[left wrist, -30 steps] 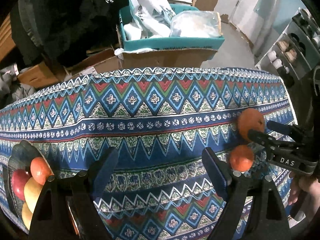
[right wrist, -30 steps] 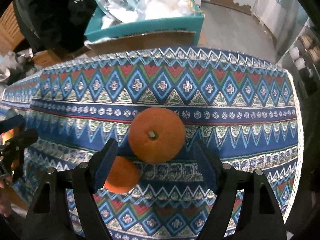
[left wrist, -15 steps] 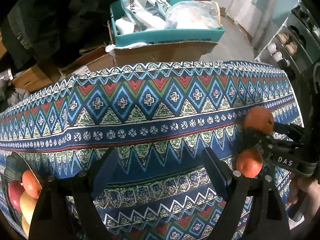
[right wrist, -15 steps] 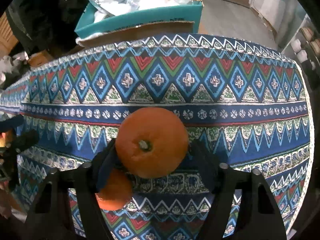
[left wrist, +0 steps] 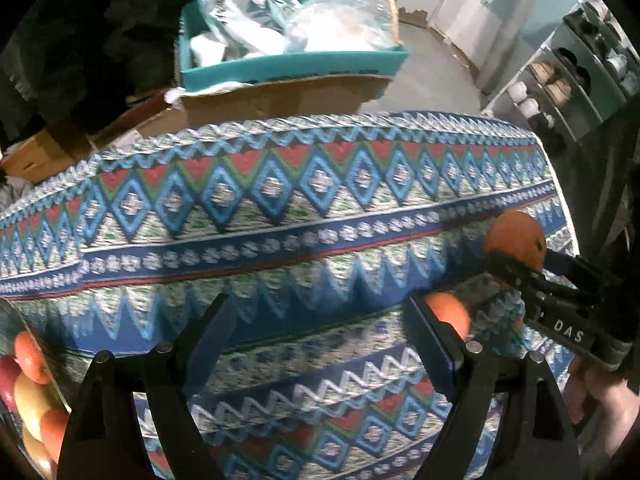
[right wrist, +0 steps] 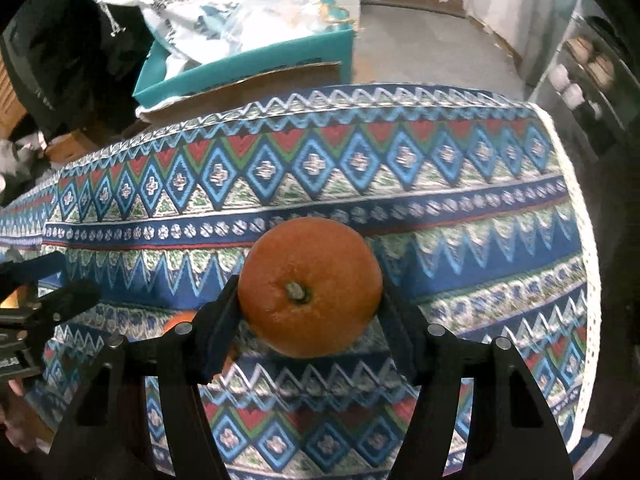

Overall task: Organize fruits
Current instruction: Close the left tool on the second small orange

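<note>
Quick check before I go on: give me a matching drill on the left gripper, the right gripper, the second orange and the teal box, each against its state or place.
1. left gripper
2. right gripper
3. smaller orange
4. teal box

a. lying on the patterned cloth
b. past the table's far edge
c. open, nothing between its fingers
d. shut on the big orange

Pairs: 1-c, 2-d, 3-a, 4-b
</note>
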